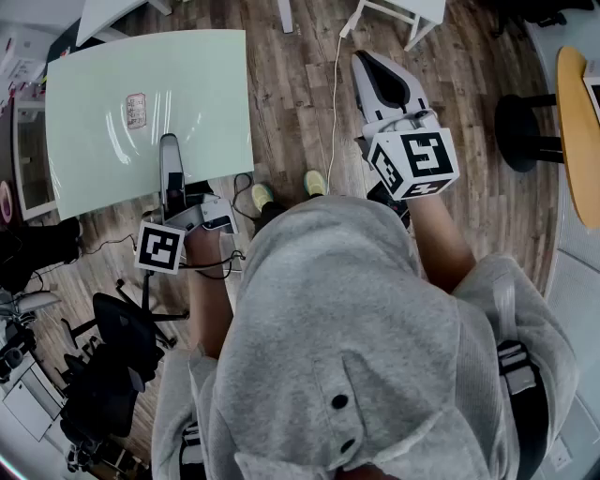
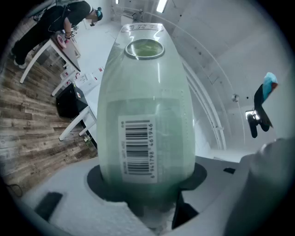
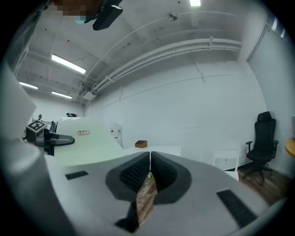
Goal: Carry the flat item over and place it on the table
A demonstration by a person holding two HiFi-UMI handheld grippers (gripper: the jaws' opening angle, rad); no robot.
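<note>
Pale green translucent flat rectangular panel (image 1: 141,103) hangs level at left above the wood-plank floor (image 1: 300,103), face up. Its longer side seems to run left to right. The left gripper (image 1: 170,155) jaws clamp its near edge. At right, the right gripper (image 1: 380,80) points forward, jaws clenched on nothing.

A wood-plank floor (image 1: 300,103) ran under everything. A white cable (image 1: 335,84) trailed across it. A black office chair (image 1: 122,337), white furniture legs (image 1: 285,14) and a black round base (image 1: 517,131) stood on it, the base beside a round wood-topped bench (image 1: 577,131).
</note>
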